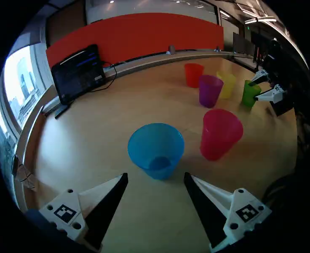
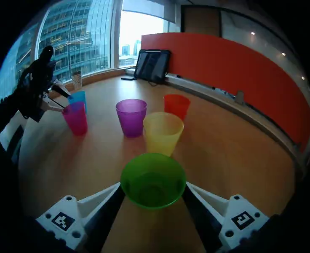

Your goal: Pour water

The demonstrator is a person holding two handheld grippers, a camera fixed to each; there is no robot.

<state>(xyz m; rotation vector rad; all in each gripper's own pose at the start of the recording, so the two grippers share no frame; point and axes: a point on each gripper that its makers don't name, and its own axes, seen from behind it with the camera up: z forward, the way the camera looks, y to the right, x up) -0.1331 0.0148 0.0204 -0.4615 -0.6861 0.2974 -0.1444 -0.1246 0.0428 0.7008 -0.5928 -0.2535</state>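
Observation:
In the left gripper view, a blue cup [image 1: 155,149] stands upright on the wooden table [image 1: 113,109], just ahead of my open left gripper [image 1: 155,177] and centred on the gap between its fingers. A pink cup [image 1: 220,133] stands to its right. In the right gripper view, a green cup [image 2: 153,180] sits between the wide-spread fingers of my right gripper [image 2: 153,187]. The left gripper view shows that gripper [image 1: 262,86] flanking the green cup [image 1: 250,92] at far right. I cannot tell whether any cup holds water.
Purple [image 2: 131,117], yellow [image 2: 163,133] and red [image 2: 176,105] cups stand close together beyond the green one. The pink [image 2: 76,118] and blue [image 2: 78,98] cups are further left, by the left gripper [image 2: 56,97]. A dark laptop [image 1: 77,74] stands at the table's far edge.

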